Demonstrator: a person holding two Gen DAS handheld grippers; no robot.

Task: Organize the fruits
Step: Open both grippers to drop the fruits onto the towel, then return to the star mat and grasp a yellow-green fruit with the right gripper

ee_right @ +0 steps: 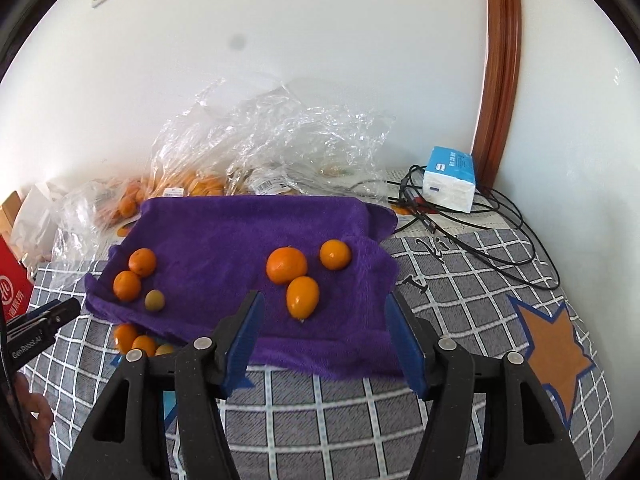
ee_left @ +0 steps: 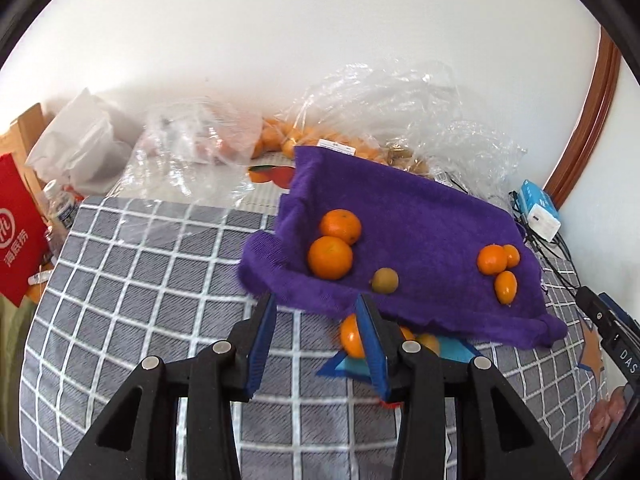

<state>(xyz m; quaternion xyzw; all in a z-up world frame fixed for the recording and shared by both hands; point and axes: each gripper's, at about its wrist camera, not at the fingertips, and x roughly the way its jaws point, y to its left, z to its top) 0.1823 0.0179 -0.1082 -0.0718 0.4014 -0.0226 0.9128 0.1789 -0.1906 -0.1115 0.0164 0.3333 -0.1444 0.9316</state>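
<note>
Right wrist: five oranges (ee_right: 287,265) (one brownish fruit (ee_right: 154,301)).

Oranges (ee_right: 287,265) scattered on purple towel (ee_right: 224,236)

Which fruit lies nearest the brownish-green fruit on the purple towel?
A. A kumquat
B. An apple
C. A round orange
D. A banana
C: the brownish-green fruit sits just beside a round orange at the towel's left; the oval one lies far off.
</note>
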